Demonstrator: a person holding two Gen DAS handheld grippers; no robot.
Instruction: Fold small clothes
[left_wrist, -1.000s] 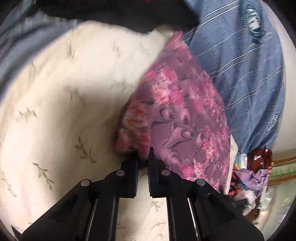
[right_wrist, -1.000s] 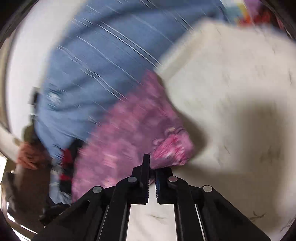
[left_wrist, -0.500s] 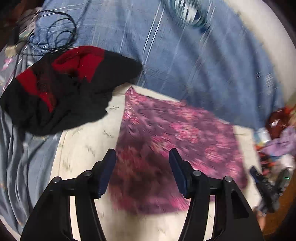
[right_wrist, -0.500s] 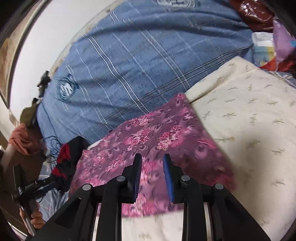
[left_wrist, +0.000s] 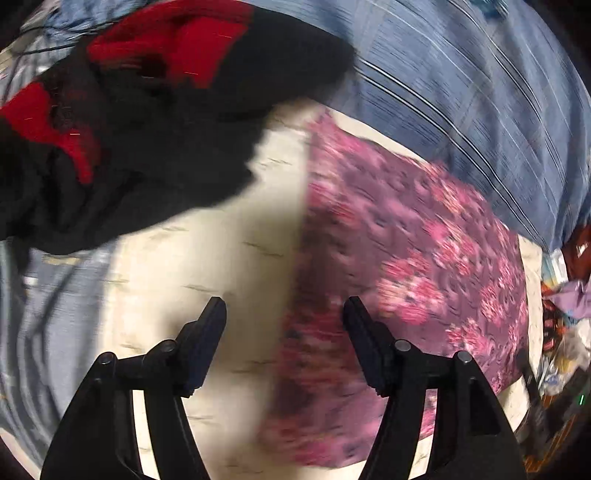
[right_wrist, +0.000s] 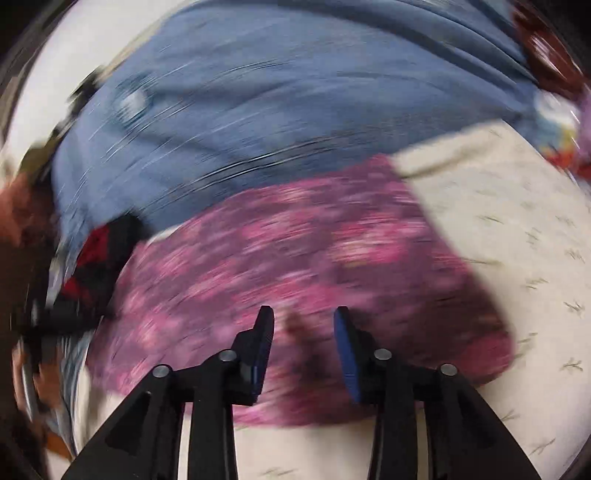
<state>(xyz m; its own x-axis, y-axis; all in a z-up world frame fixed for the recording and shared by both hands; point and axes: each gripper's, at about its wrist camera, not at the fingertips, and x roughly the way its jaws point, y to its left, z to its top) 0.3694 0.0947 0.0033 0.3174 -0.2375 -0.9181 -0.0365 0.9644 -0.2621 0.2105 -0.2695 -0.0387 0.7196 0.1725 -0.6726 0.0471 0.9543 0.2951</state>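
Observation:
A pink and purple flowered cloth (left_wrist: 406, 288) lies flat and folded on a cream sheet with leaf print (left_wrist: 207, 258). It also shows in the right wrist view (right_wrist: 295, 258). My left gripper (left_wrist: 284, 314) is open and empty above the cloth's left edge. My right gripper (right_wrist: 303, 321) is open and empty above the cloth's near edge. A black and red garment (left_wrist: 140, 122) lies at the upper left of the left wrist view, and a part of it (right_wrist: 99, 254) shows at the left of the right wrist view. Both views are blurred.
A blue checked blanket (left_wrist: 480, 110) lies behind the cloth, also in the right wrist view (right_wrist: 277, 103). A heap of mixed colourful items (left_wrist: 561, 314) sits at the right edge of the bed. The cream sheet (right_wrist: 517, 240) extends to the right.
Both grippers were shut on the flowered cloth a second ago. They let go, opened wide and drew back. The cloth now lies flat on the sheet.

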